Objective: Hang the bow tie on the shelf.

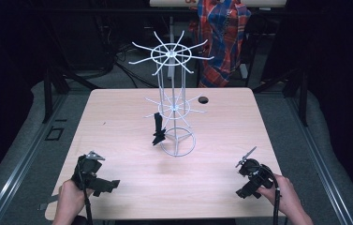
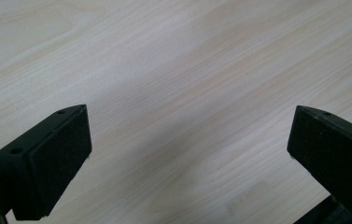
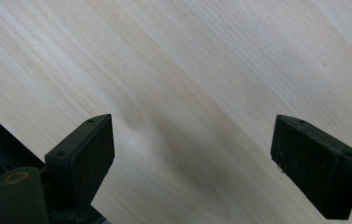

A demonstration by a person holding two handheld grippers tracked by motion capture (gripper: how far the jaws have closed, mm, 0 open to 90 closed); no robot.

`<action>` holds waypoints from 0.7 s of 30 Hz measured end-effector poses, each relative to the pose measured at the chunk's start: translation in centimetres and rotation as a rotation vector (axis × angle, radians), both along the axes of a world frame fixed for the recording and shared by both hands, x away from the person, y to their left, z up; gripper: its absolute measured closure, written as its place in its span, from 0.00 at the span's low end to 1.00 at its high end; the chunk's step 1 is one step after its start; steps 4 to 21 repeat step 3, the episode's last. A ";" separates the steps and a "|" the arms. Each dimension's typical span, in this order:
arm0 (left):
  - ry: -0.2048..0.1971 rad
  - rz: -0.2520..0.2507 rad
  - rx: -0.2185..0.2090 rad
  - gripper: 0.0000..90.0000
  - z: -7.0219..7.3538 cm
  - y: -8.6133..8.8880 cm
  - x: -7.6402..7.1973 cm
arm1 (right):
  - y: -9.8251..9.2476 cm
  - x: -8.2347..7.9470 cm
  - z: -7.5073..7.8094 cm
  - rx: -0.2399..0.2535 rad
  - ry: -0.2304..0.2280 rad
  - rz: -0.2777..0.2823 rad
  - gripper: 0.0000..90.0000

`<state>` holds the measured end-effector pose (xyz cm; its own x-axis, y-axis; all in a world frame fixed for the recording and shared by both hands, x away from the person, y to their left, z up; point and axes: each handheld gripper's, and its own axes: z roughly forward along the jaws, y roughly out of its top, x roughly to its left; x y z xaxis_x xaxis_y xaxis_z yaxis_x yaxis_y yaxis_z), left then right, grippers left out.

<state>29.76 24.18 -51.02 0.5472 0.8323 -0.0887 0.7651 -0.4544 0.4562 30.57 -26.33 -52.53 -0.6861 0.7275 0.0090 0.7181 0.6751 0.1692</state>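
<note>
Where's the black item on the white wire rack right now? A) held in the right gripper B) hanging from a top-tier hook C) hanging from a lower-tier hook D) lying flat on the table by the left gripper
C: the black item hangs off a lower-tier arm of the white wire rack, just above the base ring; both grippers are open over bare table.

Pale wood-grain bench (image 1: 118, 117) on grey carpeted floor (image 1: 24, 131); dark surroundings, red-blue plaid cloth (image 1: 221, 33) hanging behind.
</note>
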 end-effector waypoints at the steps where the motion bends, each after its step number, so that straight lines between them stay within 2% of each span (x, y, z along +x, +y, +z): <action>1: 0.006 0.002 0.009 0.00 -0.2 0.0 0.2 | 0.0 0.0 0.0 -0.001 -0.004 0.003 0.15; 3: -0.001 -0.001 -0.005 0.00 -0.3 0.0 0.5 | 0.1 0.0 0.0 0.001 -0.008 0.002 0.15; 21: -0.001 -0.001 -0.005 0.00 -0.3 0.0 0.5 | 0.1 0.0 0.0 0.001 -0.008 0.002 0.15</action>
